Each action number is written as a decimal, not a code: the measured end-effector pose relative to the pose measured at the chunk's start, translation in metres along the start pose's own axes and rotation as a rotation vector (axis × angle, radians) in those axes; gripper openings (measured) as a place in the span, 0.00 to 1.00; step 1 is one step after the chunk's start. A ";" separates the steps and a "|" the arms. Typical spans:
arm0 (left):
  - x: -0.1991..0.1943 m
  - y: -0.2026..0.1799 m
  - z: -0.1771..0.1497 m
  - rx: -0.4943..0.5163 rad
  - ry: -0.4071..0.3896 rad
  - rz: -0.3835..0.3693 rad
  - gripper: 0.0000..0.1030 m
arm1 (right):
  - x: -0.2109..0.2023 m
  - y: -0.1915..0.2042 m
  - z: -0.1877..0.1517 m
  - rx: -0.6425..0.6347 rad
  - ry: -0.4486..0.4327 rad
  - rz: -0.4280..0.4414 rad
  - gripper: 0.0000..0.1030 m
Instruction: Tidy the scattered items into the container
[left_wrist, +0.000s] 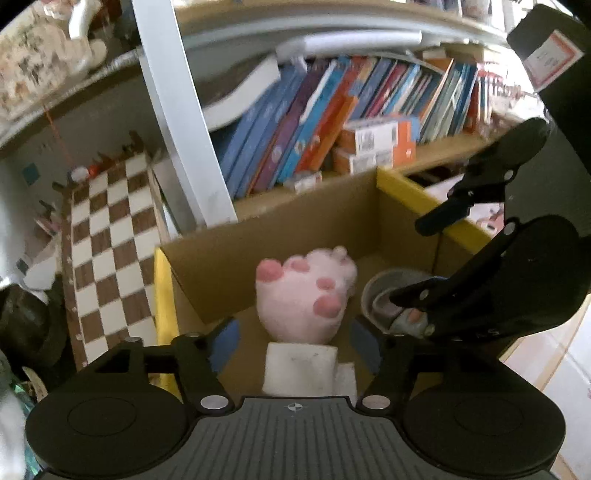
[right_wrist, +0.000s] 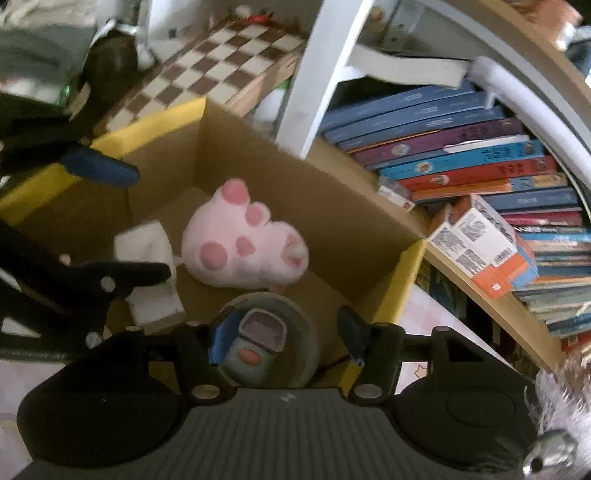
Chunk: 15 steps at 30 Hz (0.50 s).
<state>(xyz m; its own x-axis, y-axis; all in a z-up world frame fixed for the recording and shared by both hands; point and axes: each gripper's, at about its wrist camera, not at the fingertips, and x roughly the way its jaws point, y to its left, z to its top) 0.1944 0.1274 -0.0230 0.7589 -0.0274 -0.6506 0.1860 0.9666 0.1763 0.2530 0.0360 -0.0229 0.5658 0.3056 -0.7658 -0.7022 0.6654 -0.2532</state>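
While both grippers reached over it, the cardboard box (left_wrist: 295, 206) with yellow-taped rims stood open against a bookshelf (right_wrist: 491, 295) packed with leaning books (left_wrist: 332, 110); a brown-and-cream checkerboard (left_wrist: 110, 251) lay just beside the box's opposite side; inside the box, a pink plush paw (left_wrist: 306, 291) with darker pink pads lay near the middle of the floor, toes toward the far wall; a white foam block (left_wrist: 301, 365) sat just beside it at the near edge in the left view, touching or nearly touching the paw's base; a grey tape roll (right_wrist: 295, 310) rested in the box's corner near the yellow rim, and a small grey device (right_wrist: 258, 339) with a pale screen and a pink button sat inside its ring; the left gripper (left_wrist: 291, 343) hovered above the foam block with its jaws spread wide and gripping nothing; the right gripper (right_wrist: 282, 343) had its jaws parted either side of the tape roll, with nothing clamped between them.
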 end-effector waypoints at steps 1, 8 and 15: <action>-0.004 -0.001 0.001 0.001 -0.012 0.003 0.74 | -0.005 -0.002 -0.001 0.015 -0.012 -0.004 0.59; -0.041 -0.011 0.006 -0.007 -0.087 0.018 0.81 | -0.046 -0.011 -0.011 0.115 -0.099 -0.037 0.73; -0.082 -0.022 0.001 -0.076 -0.143 0.019 0.83 | -0.089 -0.020 -0.036 0.236 -0.160 -0.076 0.81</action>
<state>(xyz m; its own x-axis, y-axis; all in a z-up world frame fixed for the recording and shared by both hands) 0.1292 0.1084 0.0273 0.8438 -0.0393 -0.5352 0.1269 0.9836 0.1278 0.2009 -0.0294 0.0287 0.6870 0.3397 -0.6424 -0.5457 0.8249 -0.1474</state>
